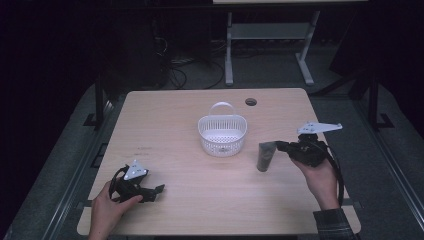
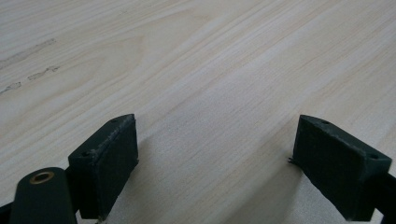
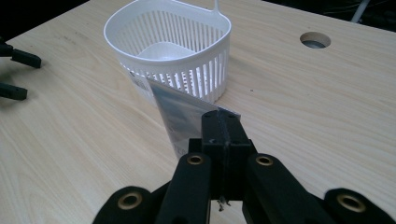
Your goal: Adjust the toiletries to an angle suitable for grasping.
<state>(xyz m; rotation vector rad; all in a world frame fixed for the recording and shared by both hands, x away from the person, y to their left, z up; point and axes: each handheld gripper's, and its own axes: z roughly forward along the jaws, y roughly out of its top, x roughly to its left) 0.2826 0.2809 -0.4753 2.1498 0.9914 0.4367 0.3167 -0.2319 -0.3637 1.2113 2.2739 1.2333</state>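
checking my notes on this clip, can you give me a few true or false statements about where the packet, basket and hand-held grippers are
1. The right hand-held gripper is shut on the grey packet. True.
2. The grey packet lies inside the white basket. False: it hangs from the jaws outside the basket, on the side nearer the person.
3. The left hand-held gripper has open jaws with nothing between them. True.
4. The white basket is tipped on its side. False: it stands upright on the table with its handle up.
5. The left hand-held gripper is touching the basket. False: it is apart, near the table's front left.
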